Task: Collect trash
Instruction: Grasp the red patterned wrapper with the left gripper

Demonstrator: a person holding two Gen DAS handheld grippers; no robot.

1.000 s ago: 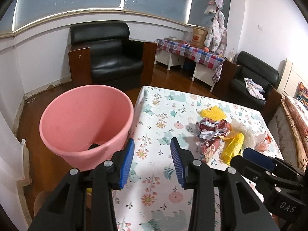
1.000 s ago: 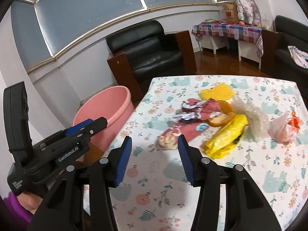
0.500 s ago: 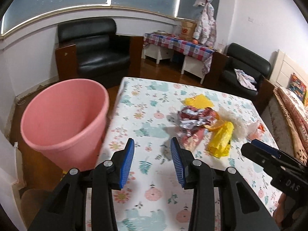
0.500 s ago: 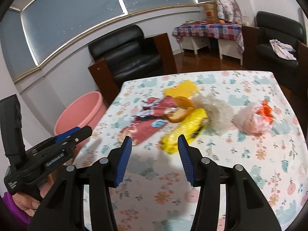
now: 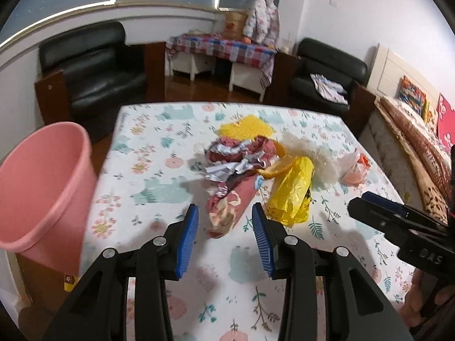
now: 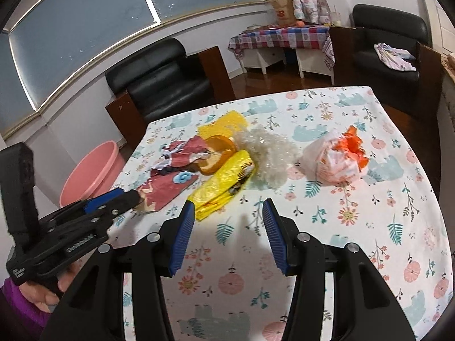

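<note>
A heap of trash lies mid-table: a red printed wrapper [image 5: 227, 207] [image 6: 167, 187], crumpled foil [image 5: 233, 162], a yellow plastic bag [image 5: 293, 190] [image 6: 224, 184], an orange peel [image 6: 217, 155], clear crinkled plastic [image 6: 270, 153], a yellow mesh piece [image 5: 247, 126] and a pink-orange bag [image 6: 335, 159]. My left gripper [image 5: 224, 236] is open, just short of the red wrapper. My right gripper [image 6: 229, 233] is open, just short of the yellow bag. The pink bucket [image 5: 37, 187] [image 6: 91, 170] stands off the table's left edge.
The table carries a floral cloth [image 5: 148, 170]. Black armchairs [image 5: 91, 65] and a side table with a checked cloth [image 5: 224, 51] stand behind it on the wooden floor. A bed with patterned bedding [image 5: 412, 130] is at the right.
Both grippers have swung from the bucket side towards the trash heap and come closer to it. The bucket has slid to the left edge of the left wrist view. Both stay open.
</note>
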